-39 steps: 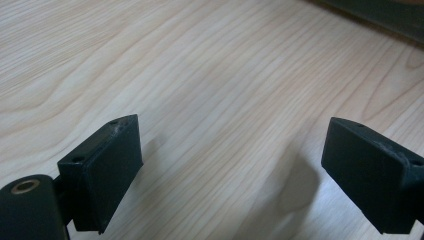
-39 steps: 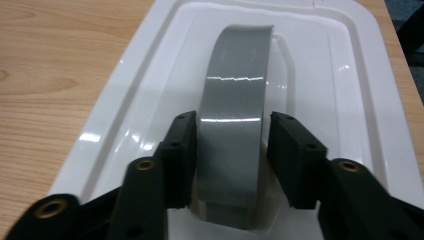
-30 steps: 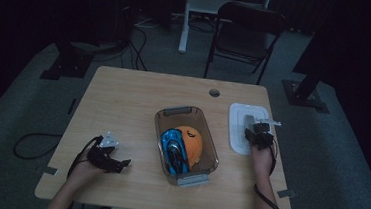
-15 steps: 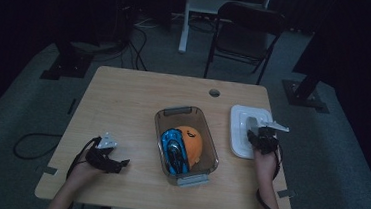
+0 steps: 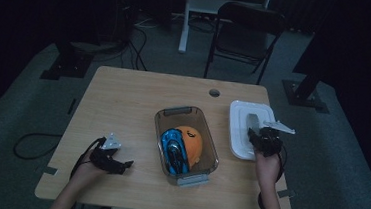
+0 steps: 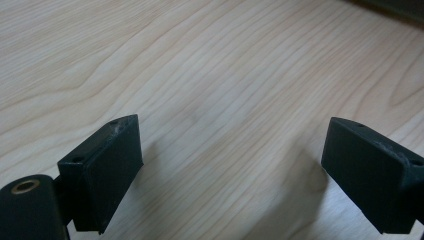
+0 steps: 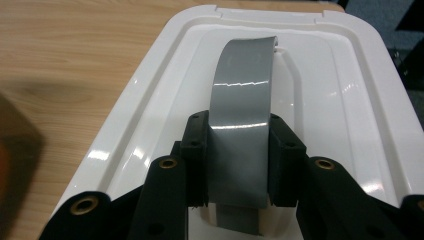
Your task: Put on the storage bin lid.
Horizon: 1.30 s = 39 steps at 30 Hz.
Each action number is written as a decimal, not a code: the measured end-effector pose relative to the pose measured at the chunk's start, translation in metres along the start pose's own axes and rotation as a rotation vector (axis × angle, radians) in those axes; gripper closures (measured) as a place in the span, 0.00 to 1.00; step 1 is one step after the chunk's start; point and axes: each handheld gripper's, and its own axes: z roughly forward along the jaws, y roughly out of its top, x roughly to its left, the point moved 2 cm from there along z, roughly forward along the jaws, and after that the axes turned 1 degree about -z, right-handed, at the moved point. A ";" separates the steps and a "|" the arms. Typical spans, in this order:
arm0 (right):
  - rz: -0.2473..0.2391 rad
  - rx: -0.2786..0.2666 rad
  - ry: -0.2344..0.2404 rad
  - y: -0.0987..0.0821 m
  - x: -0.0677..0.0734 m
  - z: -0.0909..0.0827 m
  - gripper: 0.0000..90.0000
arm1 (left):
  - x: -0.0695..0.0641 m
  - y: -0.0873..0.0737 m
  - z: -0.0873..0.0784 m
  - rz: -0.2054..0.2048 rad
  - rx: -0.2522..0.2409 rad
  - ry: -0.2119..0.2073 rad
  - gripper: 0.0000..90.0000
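Two pairs of tongs work a wooden surface (image 5: 138, 101). At the right edge, the right tongs (image 7: 237, 160) are clenched on the grey handle strap (image 7: 242, 110) of a white lid (image 5: 242, 121), which lies flat just right of a clear bin (image 5: 165, 118) holding blue and orange items. At the near left, the left tongs (image 6: 227, 165) rest released, nothing between them, above bare wood.

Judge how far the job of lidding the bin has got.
Done: toys lie in the bin. In hand: the right gripper is shut on the lid's grey handle. Left: setting the lid on the bin; the left gripper sits open on the table.
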 end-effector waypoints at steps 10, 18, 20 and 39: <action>-0.070 -0.043 0.060 0.018 0.033 -0.025 0.75 | -0.020 0.023 0.008 0.061 -0.021 -0.036 0.11; -0.109 -0.058 0.102 0.025 0.054 -0.034 0.75 | -0.038 0.044 0.011 0.117 -0.031 -0.081 0.11; -0.113 -0.063 0.114 0.026 0.059 -0.036 0.75 | -0.043 0.049 0.013 0.131 -0.033 -0.087 0.11; -0.164 -0.090 0.219 0.031 0.094 -0.048 0.75 | -0.070 0.069 0.026 0.209 -0.021 -0.125 0.11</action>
